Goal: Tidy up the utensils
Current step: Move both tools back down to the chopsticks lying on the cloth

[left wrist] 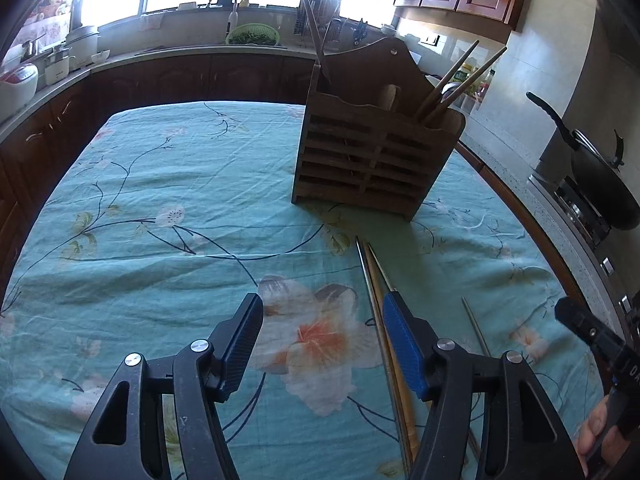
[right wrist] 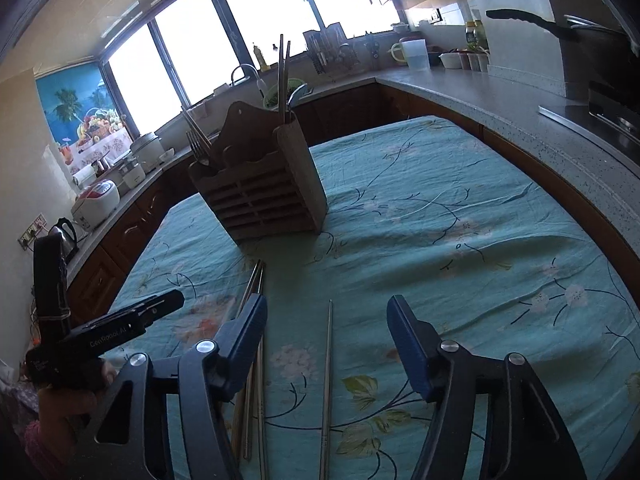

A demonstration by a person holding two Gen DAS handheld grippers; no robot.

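A wooden slatted utensil holder [left wrist: 372,152] stands on the flowered teal tablecloth [left wrist: 160,200]; it also shows in the right wrist view [right wrist: 264,192]. It holds wooden chopsticks [left wrist: 456,80], metal chopsticks [right wrist: 283,76] and a fork [right wrist: 197,146]. A bundle of loose chopsticks [left wrist: 378,304] lies on the cloth, beside my left gripper's right finger. My left gripper [left wrist: 322,344] is open and empty above the cloth. A single metal chopstick [right wrist: 328,376] lies between the fingers of my right gripper [right wrist: 326,344], which is open and empty. The bundle [right wrist: 256,280] passes under its left finger.
Kitchen counters surround the table on three sides. A black pan [left wrist: 592,168] sits on the stove at right. A rice cooker [right wrist: 96,200] and kettle [right wrist: 66,236] stand on the left counter. The sink [left wrist: 224,0] and a green basket [left wrist: 252,34] are under the window.
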